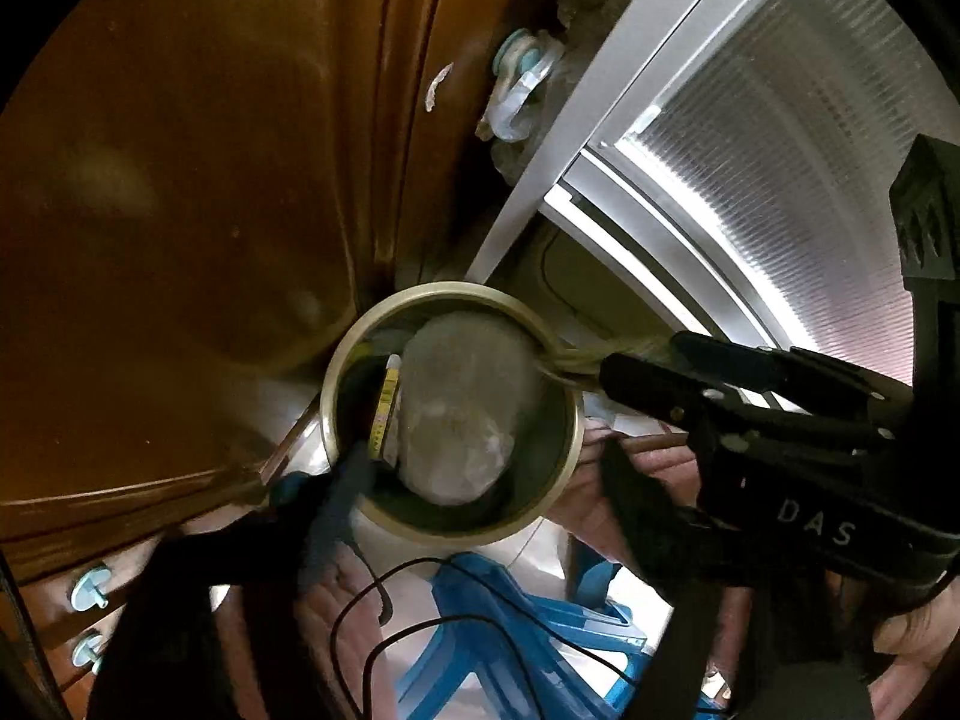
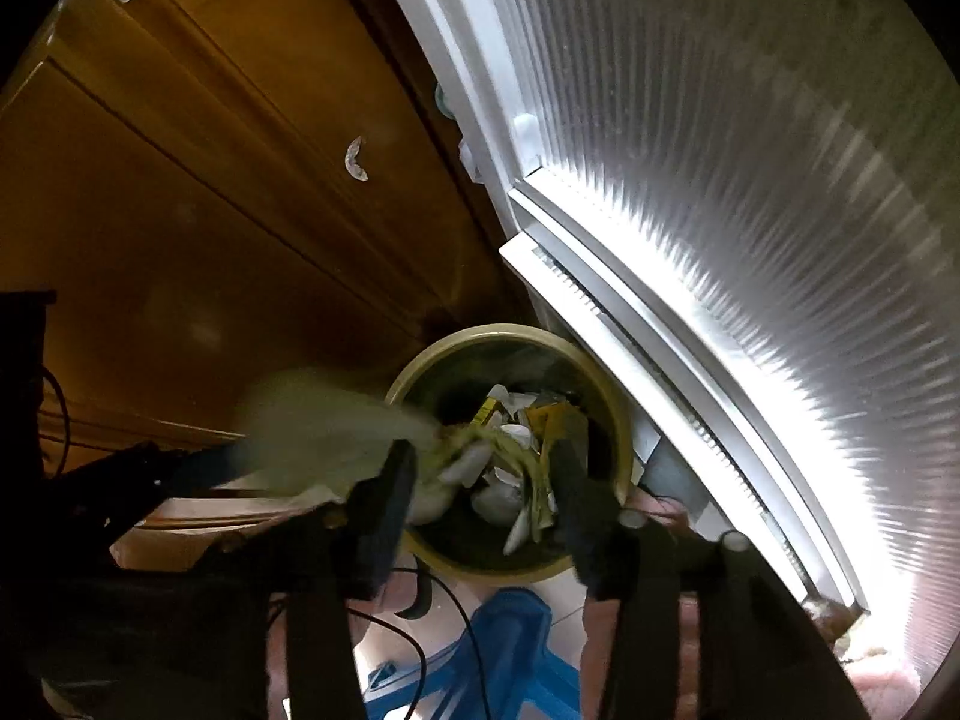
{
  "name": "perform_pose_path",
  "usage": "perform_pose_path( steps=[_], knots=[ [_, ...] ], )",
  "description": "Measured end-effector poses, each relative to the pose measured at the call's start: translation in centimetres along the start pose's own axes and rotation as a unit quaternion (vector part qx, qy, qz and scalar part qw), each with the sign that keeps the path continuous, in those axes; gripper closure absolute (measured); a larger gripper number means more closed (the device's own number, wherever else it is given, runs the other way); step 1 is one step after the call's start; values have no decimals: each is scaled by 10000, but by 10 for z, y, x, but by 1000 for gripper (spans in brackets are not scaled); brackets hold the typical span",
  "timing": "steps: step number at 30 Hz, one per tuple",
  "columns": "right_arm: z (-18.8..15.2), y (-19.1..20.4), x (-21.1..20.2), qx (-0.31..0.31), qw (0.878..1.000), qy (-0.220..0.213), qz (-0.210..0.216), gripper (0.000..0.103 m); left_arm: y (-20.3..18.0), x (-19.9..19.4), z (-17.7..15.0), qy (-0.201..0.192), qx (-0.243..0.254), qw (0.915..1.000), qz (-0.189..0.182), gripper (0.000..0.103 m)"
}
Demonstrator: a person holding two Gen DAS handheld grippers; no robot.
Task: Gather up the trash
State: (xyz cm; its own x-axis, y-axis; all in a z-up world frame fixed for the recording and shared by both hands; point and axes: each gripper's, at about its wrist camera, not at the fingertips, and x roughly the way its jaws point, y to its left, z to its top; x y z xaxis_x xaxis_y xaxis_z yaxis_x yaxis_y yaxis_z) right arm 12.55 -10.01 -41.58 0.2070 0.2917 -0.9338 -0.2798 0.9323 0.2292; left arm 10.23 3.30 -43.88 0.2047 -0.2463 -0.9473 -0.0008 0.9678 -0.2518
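Note:
A round trash bin [image 1: 543, 498] with a beige rim stands on the floor below both grippers. My left gripper [image 1: 480, 501] is open wide just above the rim, and a pale crumpled wad [image 1: 462, 414] lies loose over the bin's mouth, apart from the pads. My right gripper [image 2: 480, 504] is open above the same bin [image 2: 624, 420]. Yellow-green strips [image 2: 522, 480] hang loose between its fingers, over white scraps inside. In the left wrist view the right gripper [image 1: 618, 369] reaches over the rim from the right. The wad [image 2: 318, 420] shows as a pale blur in the right wrist view.
A brown wooden cabinet [image 1: 180, 210] stands left of the bin and a white-framed ribbed glass door [image 1: 780, 150] right of it. A blue plastic stool [image 1: 510, 642] and a black cable [image 1: 384, 606] lie near the bin's front. A person's hand [image 1: 912, 660] is at the lower right.

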Motion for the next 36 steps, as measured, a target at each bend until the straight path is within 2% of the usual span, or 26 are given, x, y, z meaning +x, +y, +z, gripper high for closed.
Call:
perform_pose_path(
  steps=[2,3,10,18,25,31,34,36],
  knots=[
    [0,0,-1,-7,10000,-16,-8,39,-2,-3,-1,-38,78,9999,93,9],
    [1,1,-1,-12,10000,-21,-8,37,-2,-8,-3,-41,109,9999,112,9],
    [2,4,7,-45,9999,-47,-111,36,-3,-10,-4,-76,184,9996,199,6],
    [4,-2,-4,14,9994,-109,-337,34,3,-21,-6,-191,180,9992,315,2],
    [3,-1,-15,28,9990,-109,-437,28,7,-42,-10,-305,47,9990,337,1],
    [-2,-1,-47,218,9980,-188,-569,23,6,-69,-18,-395,-38,9988,283,1],
    [-8,4,-64,207,9977,-261,-593,14,4,-86,-21,-506,-72,9983,269,1],
    [-11,10,-75,138,9973,-342,-628,12,2,-98,-22,-572,-86,9980,253,1]
  ],
)
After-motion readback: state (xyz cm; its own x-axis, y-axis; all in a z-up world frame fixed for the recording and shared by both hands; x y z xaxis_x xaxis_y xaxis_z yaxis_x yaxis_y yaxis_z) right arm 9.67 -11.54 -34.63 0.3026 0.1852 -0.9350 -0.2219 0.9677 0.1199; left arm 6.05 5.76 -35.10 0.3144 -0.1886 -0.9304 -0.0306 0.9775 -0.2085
